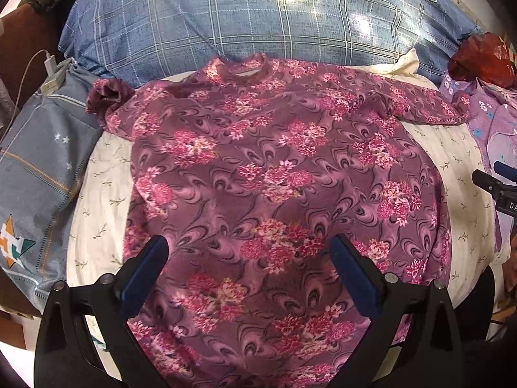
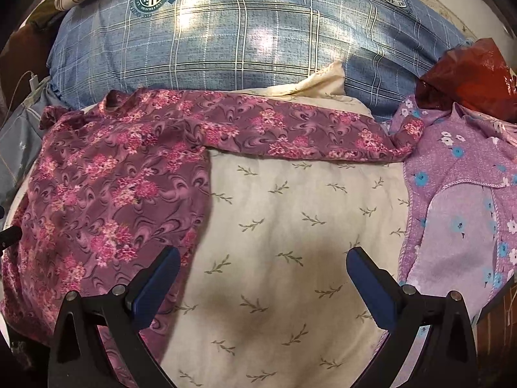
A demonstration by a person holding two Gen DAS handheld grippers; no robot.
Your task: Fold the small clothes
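Floral top [image 1: 274, 174] spread flat on cream sheet [image 2: 290, 226], collar-to-hem axis running away from left gripper [image 1: 248, 255] hovering over its hem; right gripper [image 2: 263, 268], beside its right edge; both gape empty.

ahead of me, a blue plaid pillow [image 2: 245, 32] fills the upper frame; cream sprigged bedsheet [image 2: 290, 226] lies lower centre, sunlight dappling the pillow.

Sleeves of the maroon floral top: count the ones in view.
2. One sleeve lies bunched up at the top's left shoulder; the other sleeve stretches out flat to the right across the cream sheet, its cuff reaching the lilac garment.
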